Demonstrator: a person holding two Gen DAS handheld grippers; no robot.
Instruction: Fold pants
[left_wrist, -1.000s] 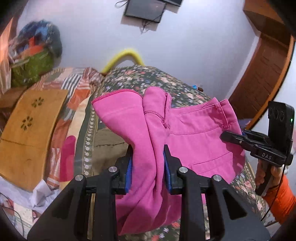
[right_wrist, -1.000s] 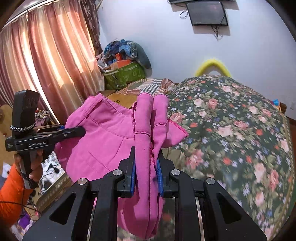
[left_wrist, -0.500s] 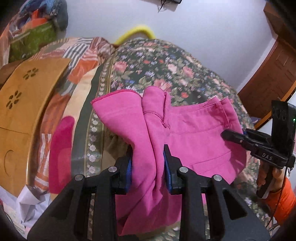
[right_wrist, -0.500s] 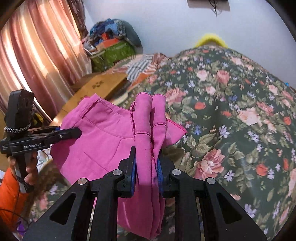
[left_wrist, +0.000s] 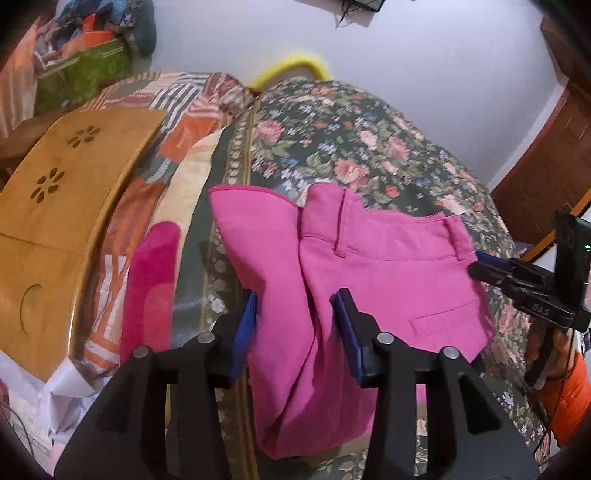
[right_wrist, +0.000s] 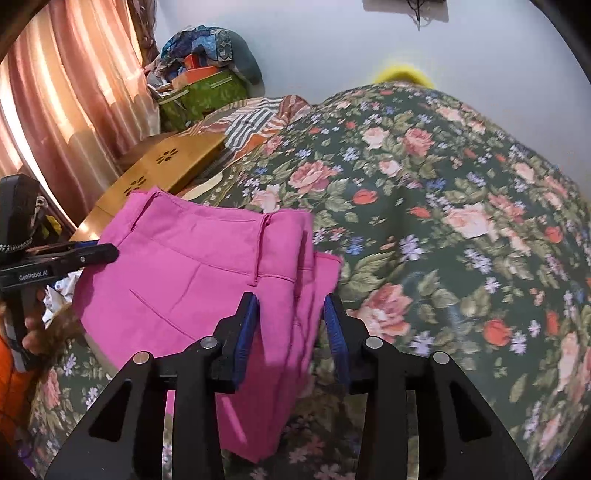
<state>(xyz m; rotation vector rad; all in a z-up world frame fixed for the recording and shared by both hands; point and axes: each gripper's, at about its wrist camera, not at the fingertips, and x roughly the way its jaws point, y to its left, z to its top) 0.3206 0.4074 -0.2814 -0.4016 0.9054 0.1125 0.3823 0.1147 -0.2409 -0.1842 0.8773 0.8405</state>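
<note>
The pink pants (left_wrist: 388, 280) lie on the floral bed (left_wrist: 351, 147), waistband away from me, one end hanging between my fingers. My left gripper (left_wrist: 297, 306) is open, its blue pads apart on either side of the cloth. In the right wrist view the pants (right_wrist: 192, 273) lie flat with a folded edge on the right. My right gripper (right_wrist: 290, 312) is also open around that edge. Each gripper shows in the other's view: the right one (left_wrist: 517, 277) at the waistband's right corner, the left one (right_wrist: 66, 258) at the left corner.
A wooden lap table (left_wrist: 62, 192) and a striped blanket (left_wrist: 177, 110) lie on the bed's left side. A dark pink cloth (left_wrist: 151, 288) lies beside the pants. A green bag with piled clothes (right_wrist: 199, 85) sits by the curtain (right_wrist: 55, 122). A brown door (left_wrist: 546, 173) is at right.
Both grippers have opened and let go of the pants. The pants have dropped from bunched and raised to lying spread on the bed. Both cameras have tilted down toward the bed.
</note>
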